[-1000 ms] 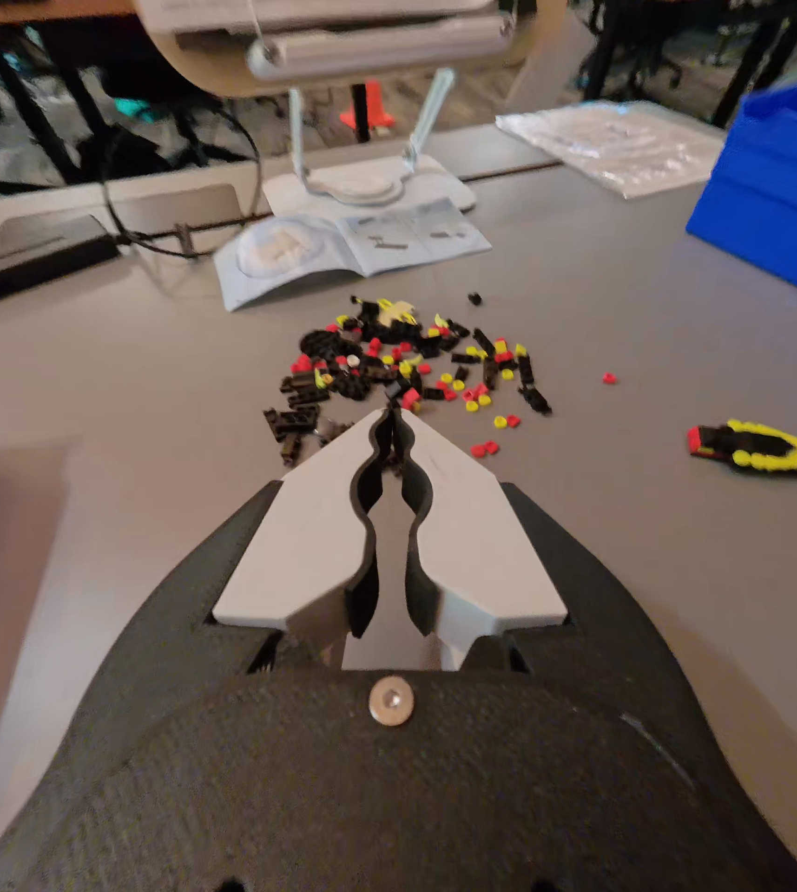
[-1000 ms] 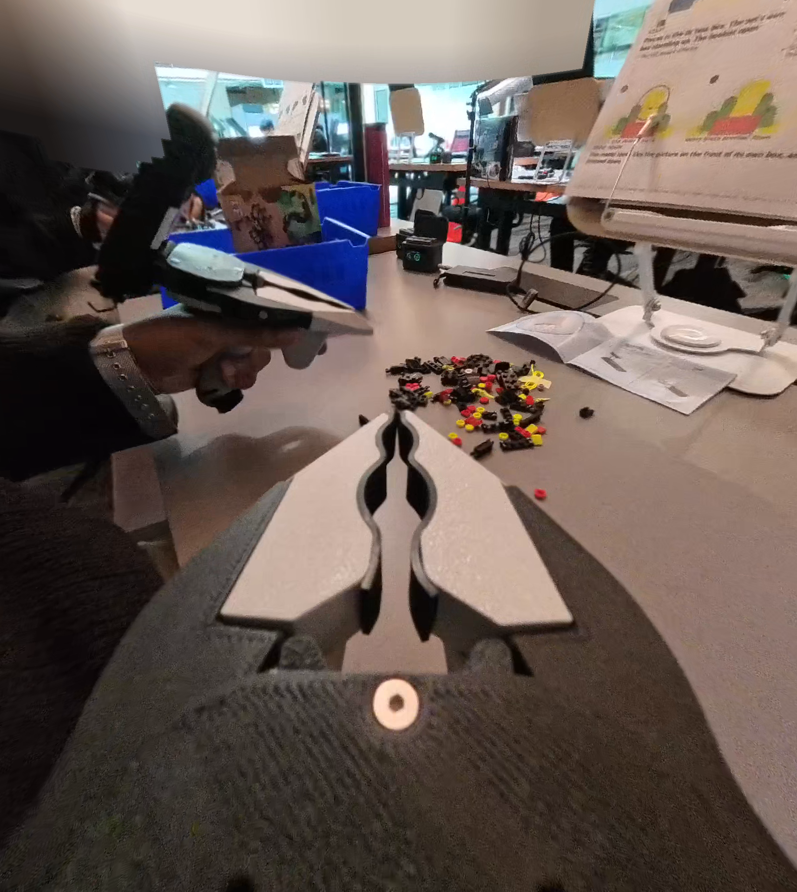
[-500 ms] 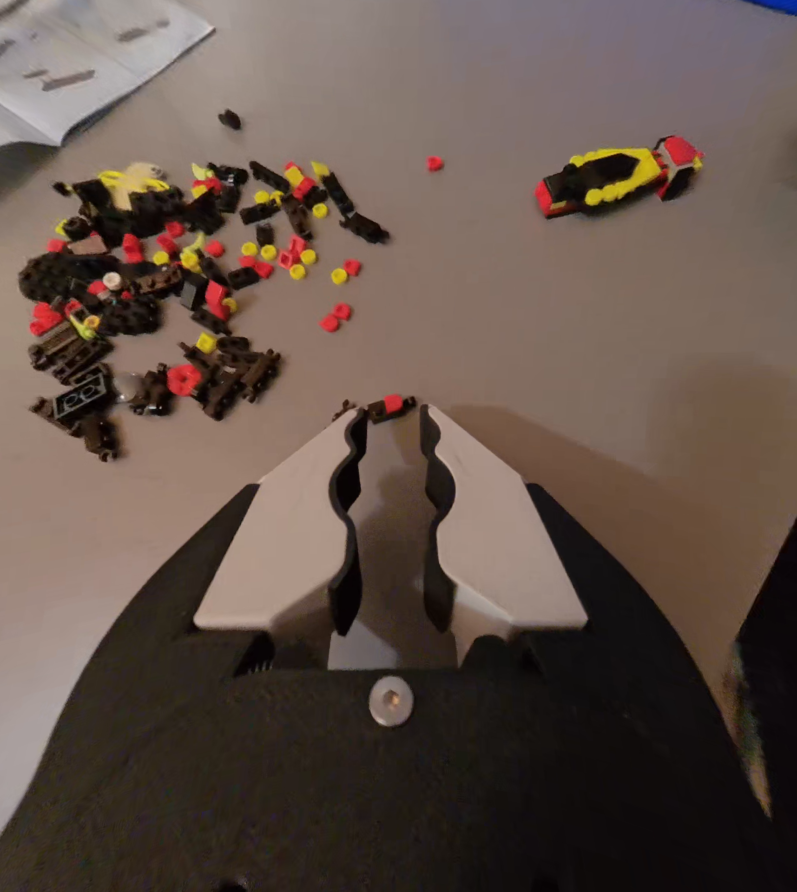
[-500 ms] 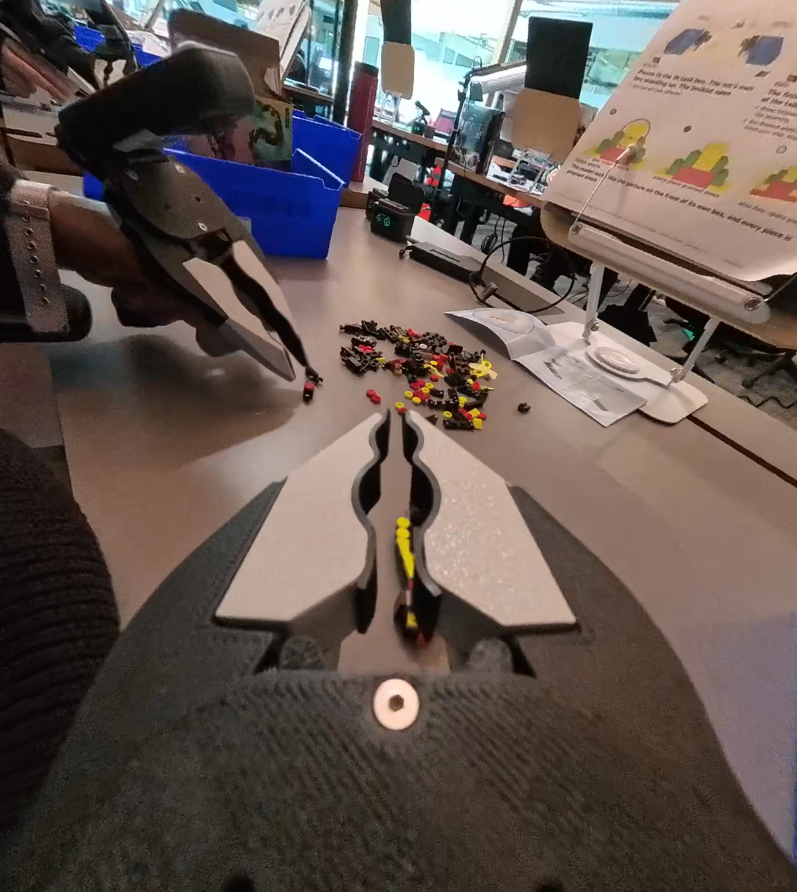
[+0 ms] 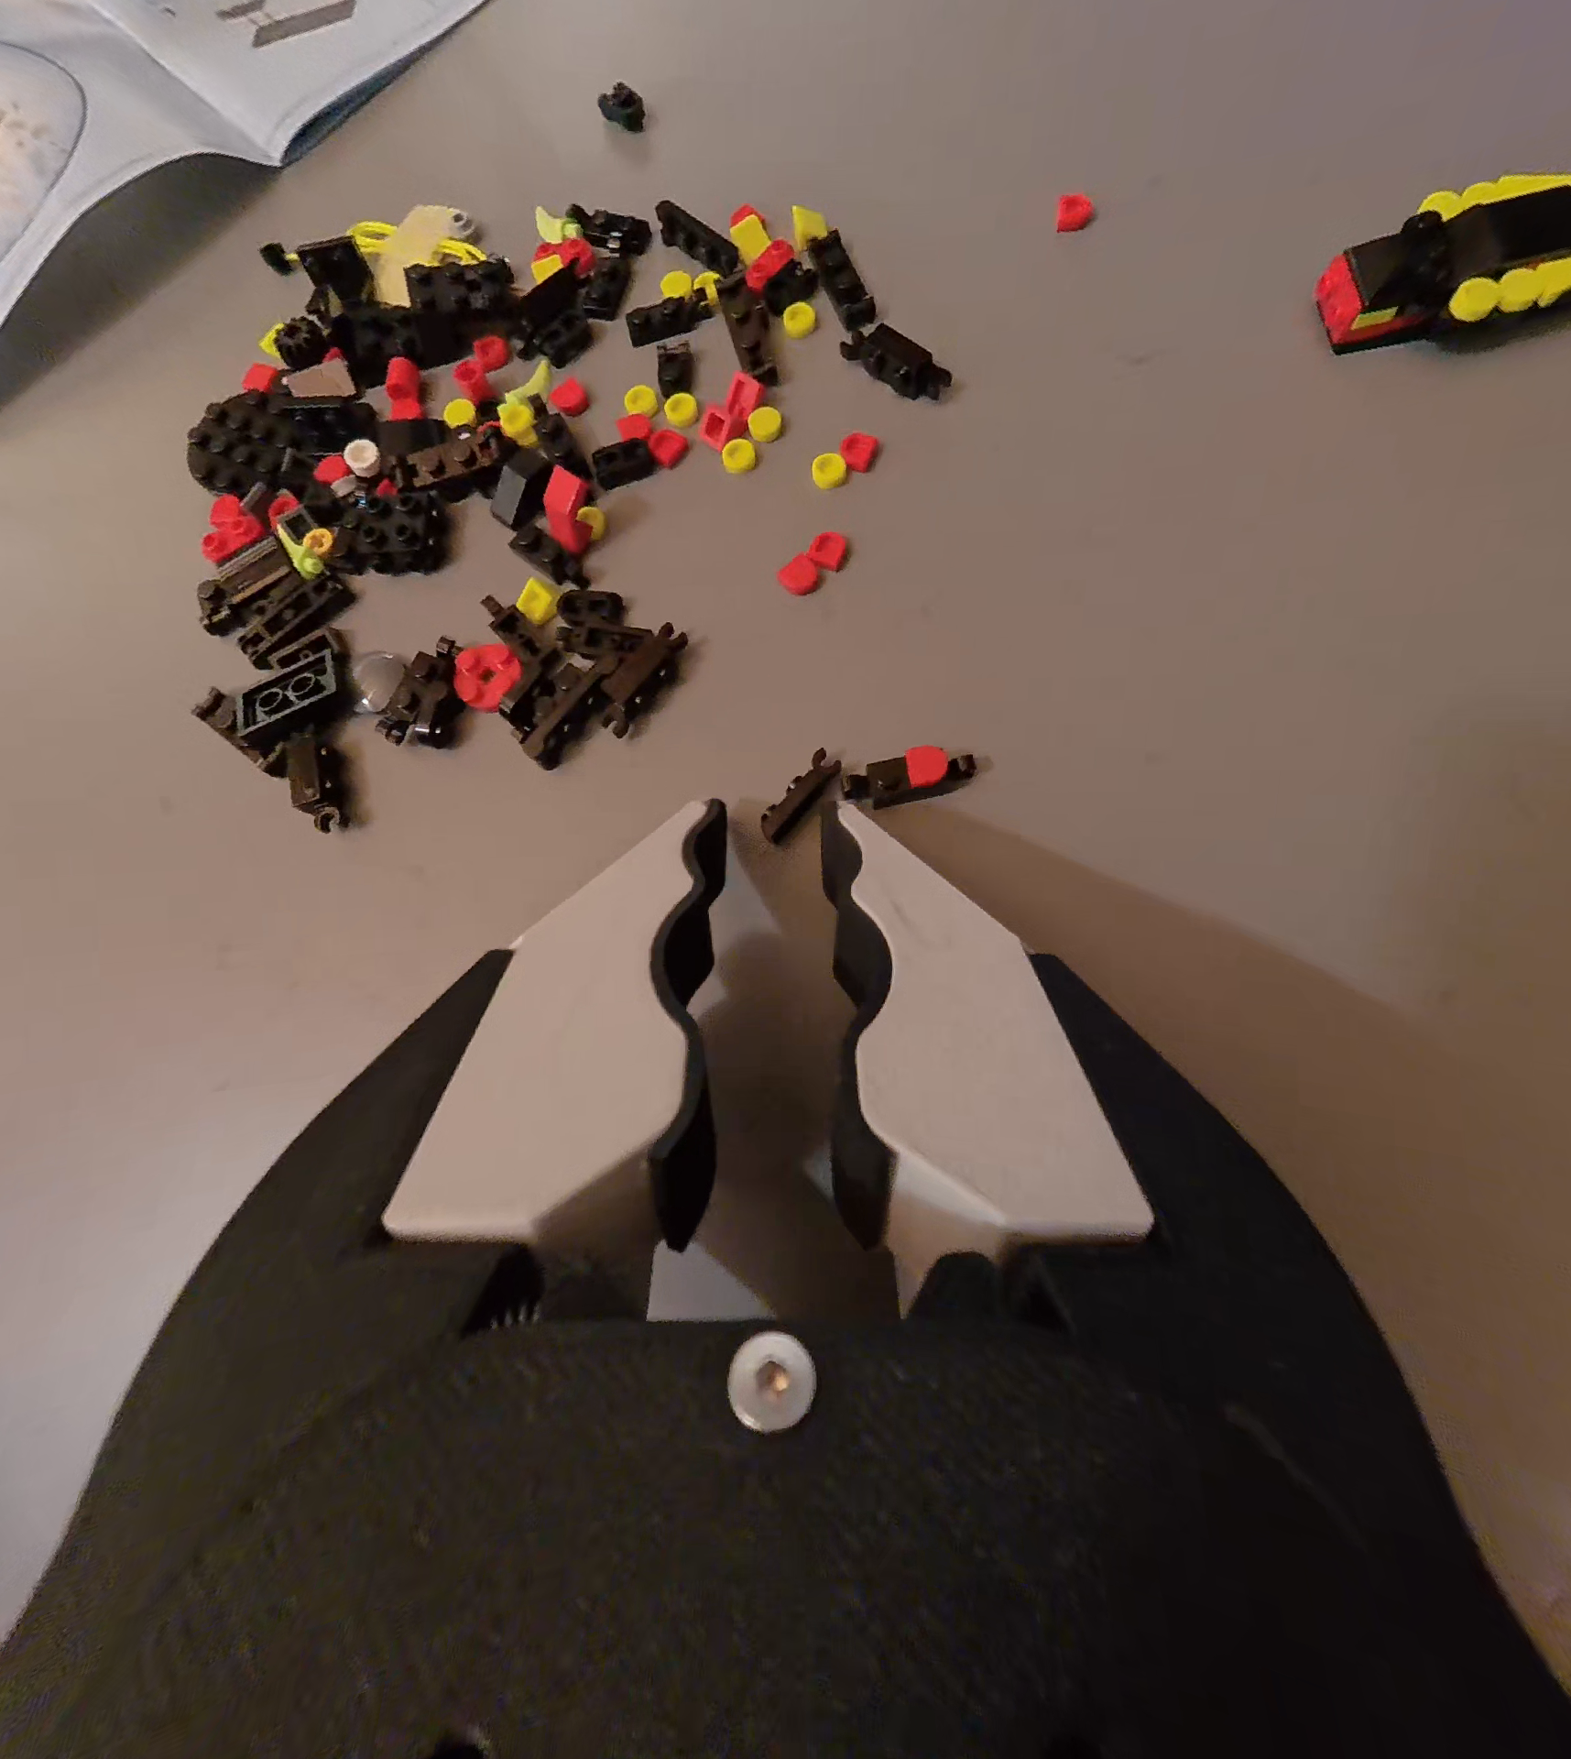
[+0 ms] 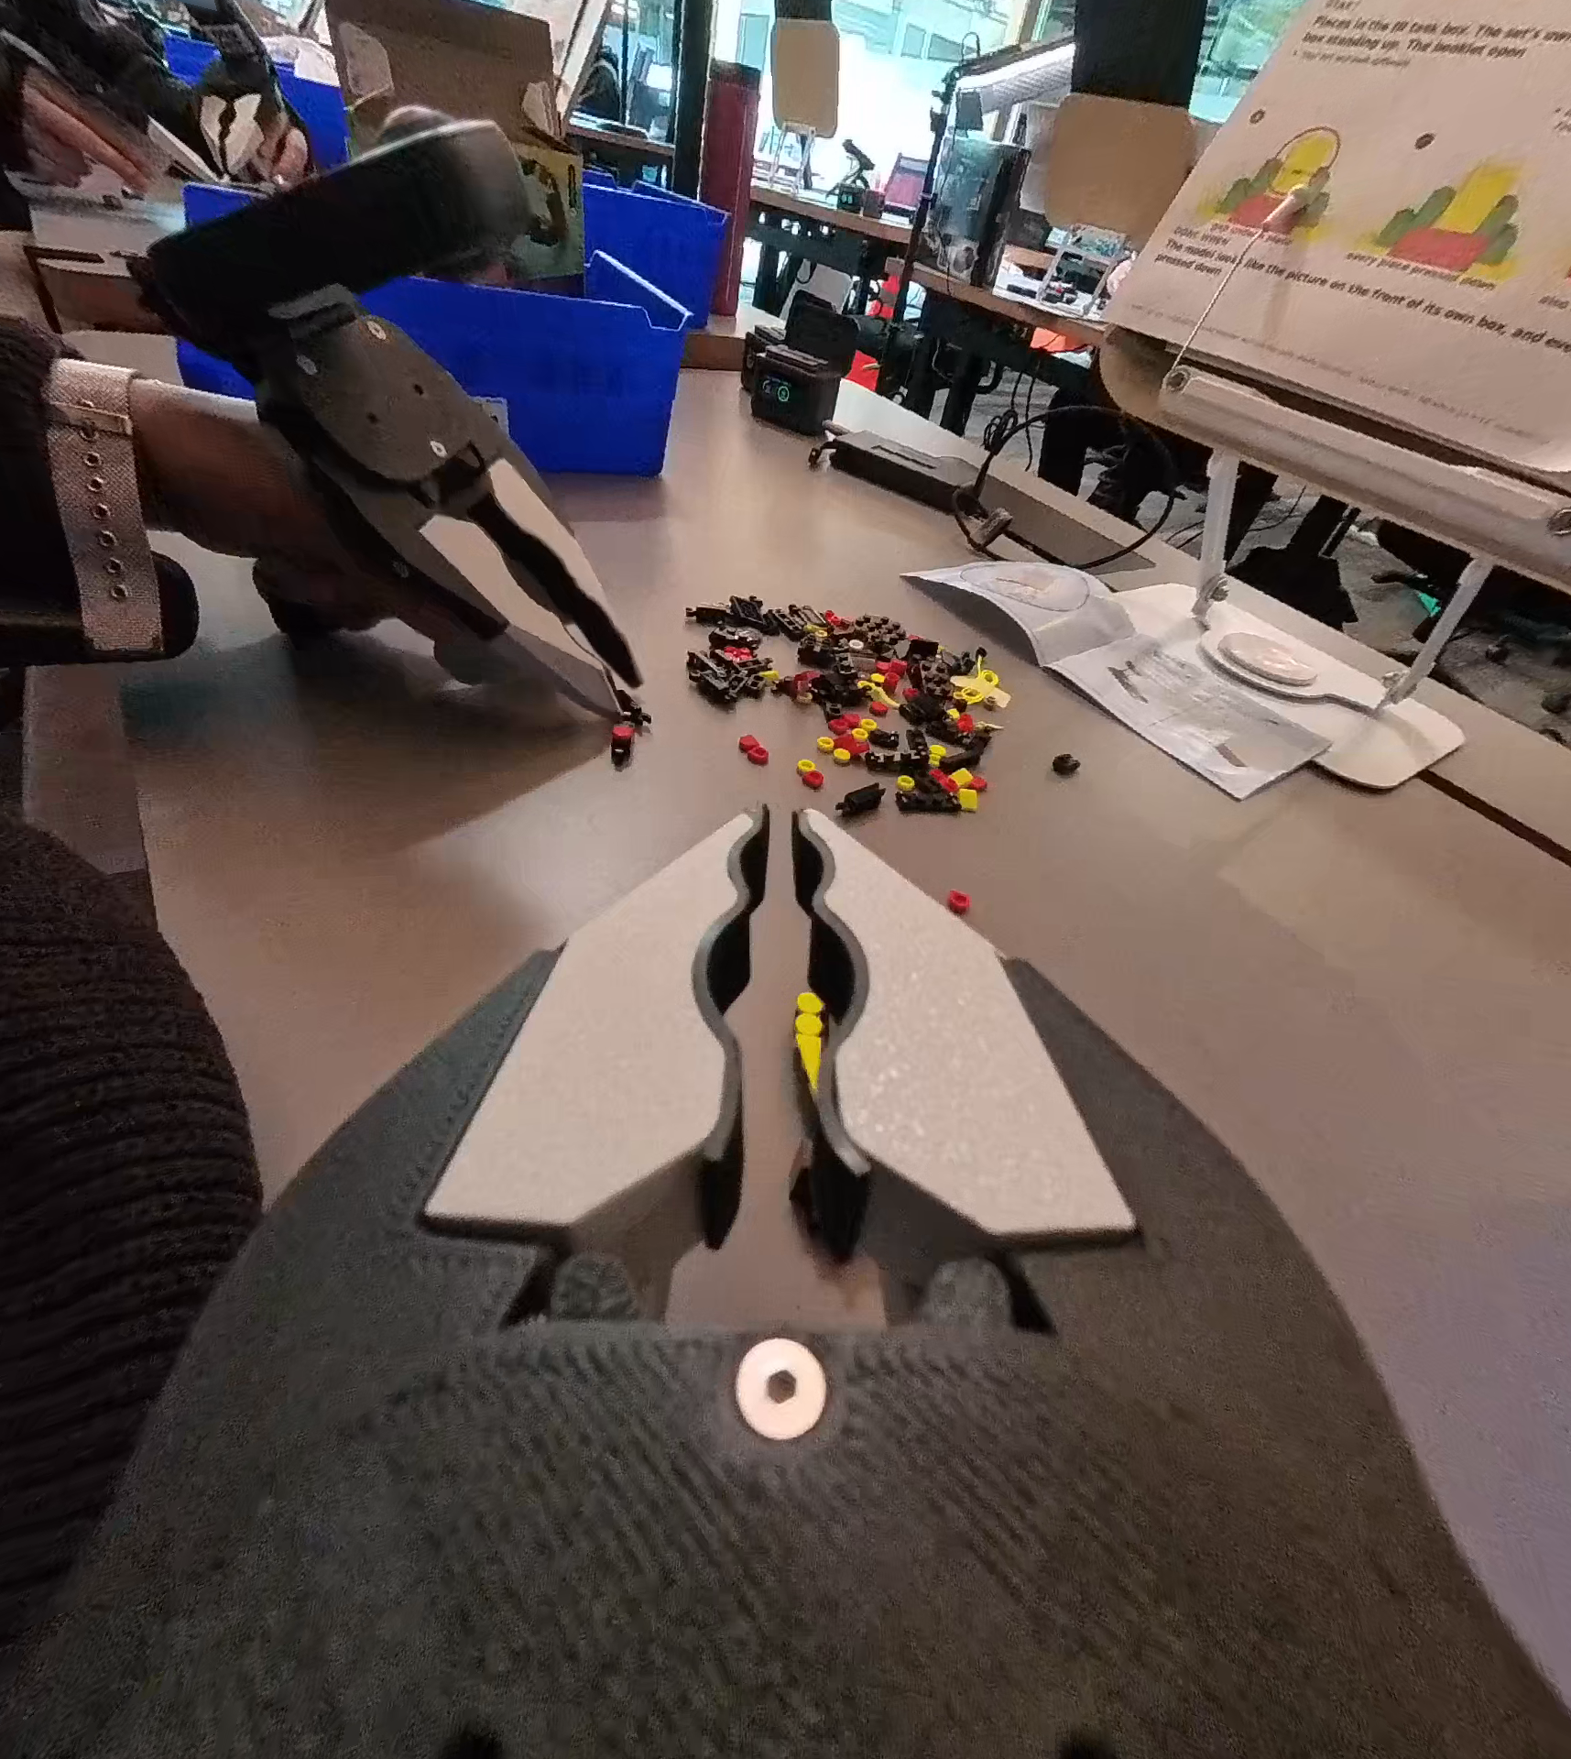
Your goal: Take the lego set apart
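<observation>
While my left fingers [image 5: 774, 823] hang parted and empty over two loose black pieces [image 5: 867, 780], my right fingers [image 6: 781, 823], nearly closed, sit directly above the yellow-black model [image 6: 808, 1033].

We see an open booklet [image 6: 1133, 657] lying on the grey table [image 6: 1333, 1095] against a white document stand [image 6: 1333, 704], with blue bins [image 6: 562, 371] and a black cabled device [image 6: 914, 466] farther back.

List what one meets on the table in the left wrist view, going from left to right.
Open booklet → pile of loose lego pieces → left gripper, open, its tips beside two small black pieces → single red stud → yellow, black and red lego model, still assembled.
</observation>
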Demonstrator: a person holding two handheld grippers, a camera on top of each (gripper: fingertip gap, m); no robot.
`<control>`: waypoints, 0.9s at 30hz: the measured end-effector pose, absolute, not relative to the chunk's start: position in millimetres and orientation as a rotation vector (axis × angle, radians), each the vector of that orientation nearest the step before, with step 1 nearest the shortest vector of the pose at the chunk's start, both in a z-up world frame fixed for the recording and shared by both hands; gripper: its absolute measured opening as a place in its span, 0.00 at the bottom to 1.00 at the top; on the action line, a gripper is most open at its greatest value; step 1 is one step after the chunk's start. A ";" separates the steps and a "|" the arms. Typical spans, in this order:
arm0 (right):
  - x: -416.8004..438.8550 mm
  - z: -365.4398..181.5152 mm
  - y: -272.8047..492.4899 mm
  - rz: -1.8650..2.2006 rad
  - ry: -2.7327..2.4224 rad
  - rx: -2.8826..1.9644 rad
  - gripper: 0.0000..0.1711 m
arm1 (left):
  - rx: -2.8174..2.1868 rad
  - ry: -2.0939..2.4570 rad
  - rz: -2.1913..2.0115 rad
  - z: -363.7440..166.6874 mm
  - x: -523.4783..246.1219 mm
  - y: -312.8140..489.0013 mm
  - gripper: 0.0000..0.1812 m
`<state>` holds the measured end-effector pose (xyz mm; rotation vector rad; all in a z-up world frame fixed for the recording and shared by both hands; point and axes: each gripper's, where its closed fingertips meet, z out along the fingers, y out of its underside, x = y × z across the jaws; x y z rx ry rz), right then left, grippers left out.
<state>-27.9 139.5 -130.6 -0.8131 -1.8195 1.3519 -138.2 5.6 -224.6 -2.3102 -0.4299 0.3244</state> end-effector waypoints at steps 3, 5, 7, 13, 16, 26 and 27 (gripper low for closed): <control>-28.6 -131.5 140.4 1.351 -1.821 -0.822 0.02 | -2.310 -0.400 0.329 -223.7 -136.2 8.0 0.02; -29.0 -131.6 140.8 1.353 -1.820 -0.826 0.02 | -2.288 -0.398 0.375 -219.4 -141.8 9.8 0.01; -29.5 -132.2 141.0 1.353 -1.820 -0.830 0.02 | -2.244 -0.415 0.438 -211.0 -154.4 14.0 0.01; -28.3 -131.9 139.1 1.377 -1.823 -0.851 0.02 | -2.199 -0.547 0.539 -205.9 -200.0 25.1 0.06; -28.1 -129.9 141.4 1.367 -1.812 -0.847 0.01 | -2.186 -0.614 0.607 -201.8 -211.8 22.8 0.29; -27.9 -136.5 135.5 1.380 -1.841 -0.936 0.02 | -2.200 -0.464 0.314 -198.7 -147.6 92.5 0.18; -27.9 -135.7 135.8 1.374 -1.838 -0.930 0.02 | -2.231 -0.461 0.348 -201.5 -149.1 96.3 0.16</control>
